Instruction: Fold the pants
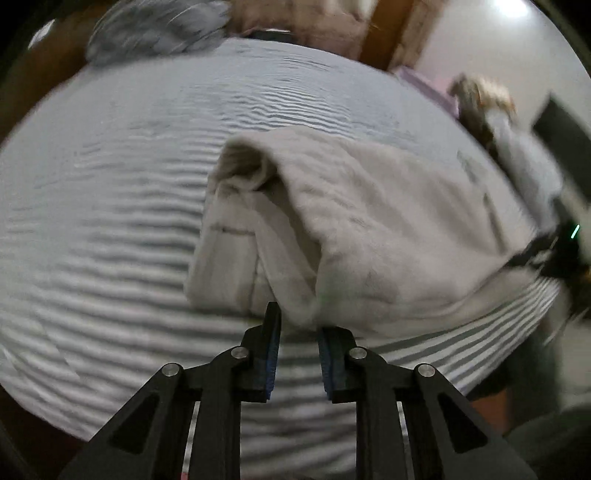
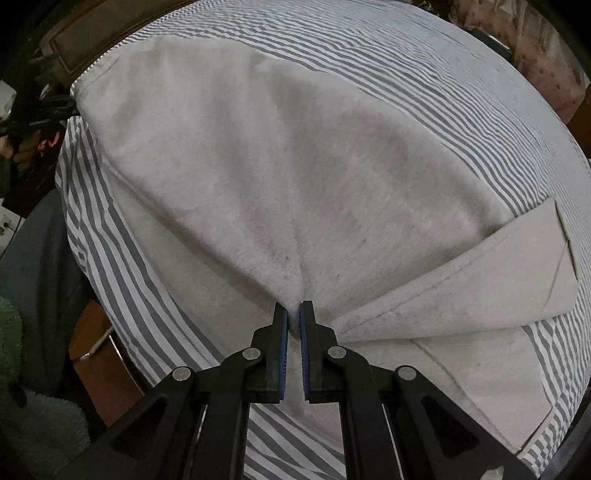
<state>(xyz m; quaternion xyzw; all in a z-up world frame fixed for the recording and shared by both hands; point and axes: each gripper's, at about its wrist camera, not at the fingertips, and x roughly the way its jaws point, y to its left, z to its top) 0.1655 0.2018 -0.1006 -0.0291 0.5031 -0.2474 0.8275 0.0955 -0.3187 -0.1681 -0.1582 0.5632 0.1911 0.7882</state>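
Observation:
Light grey fleece pants (image 1: 388, 229) lie on a grey-and-white striped bed sheet (image 1: 110, 221). One part is folded over and lifted into a loose tube. In the left wrist view my left gripper (image 1: 299, 321) stands narrowly apart at the near edge of that fold, its pads pinching a thick bunch of cloth. In the right wrist view the pants (image 2: 277, 166) fan out from my right gripper (image 2: 294, 310), which is shut on a pinch of the fleece. A smooth outer panel with a pocket seam (image 2: 498, 280) lies to its right.
A grey bundle (image 1: 159, 33) lies at the far end of the bed. A person's green fleece sleeve (image 2: 22, 369) and a wooden bed frame (image 2: 99, 362) are at the sheet's (image 2: 443, 74) left edge. A dark cluttered area (image 2: 33, 110) sits at the upper left.

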